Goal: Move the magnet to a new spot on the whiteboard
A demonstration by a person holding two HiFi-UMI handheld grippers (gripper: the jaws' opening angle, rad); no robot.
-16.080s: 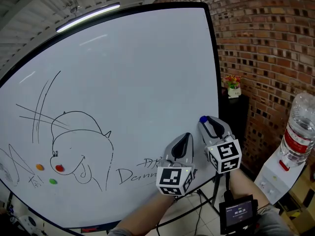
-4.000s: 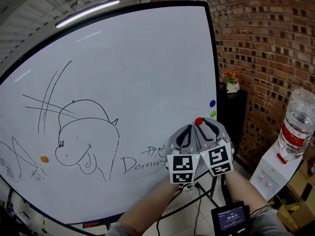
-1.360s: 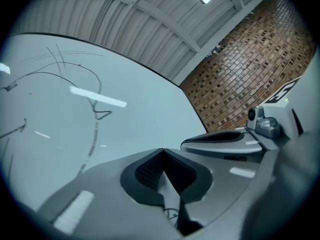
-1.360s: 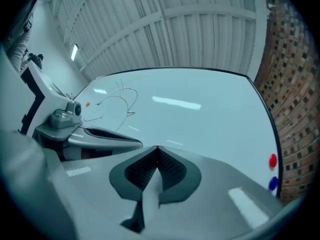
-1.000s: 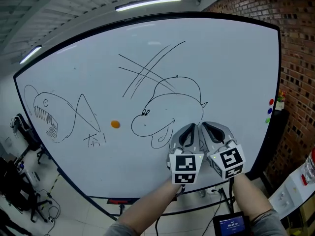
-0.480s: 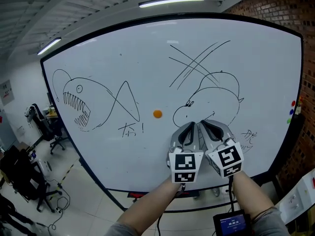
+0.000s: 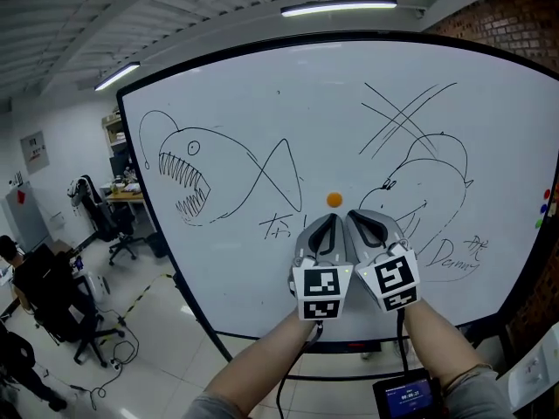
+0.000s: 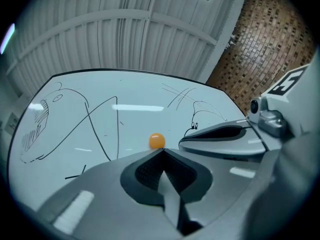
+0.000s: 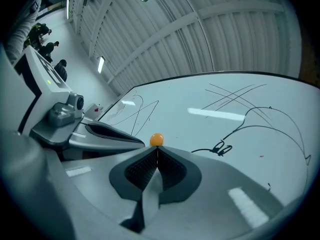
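Observation:
An orange round magnet sticks to the whiteboard, between a fish drawing and a cartoon animal head. My left gripper and right gripper are held side by side just below it, both shut and holding nothing. The magnet shows just beyond the closed tips of the left gripper in the left gripper view. It also sits right over the closed tips of the right gripper in the right gripper view, a short gap off the board. Red, blue and green magnets sit at the board's right edge.
A brick wall stands to the right of the board. At lower left are office chairs, a seated person and cables on the floor. The board's stand legs reach the floor below it.
The view and both grippers have swung left along the board. The orange magnet, earlier left of the grippers, now lies straight above their tips. Both grippers stayed shut.

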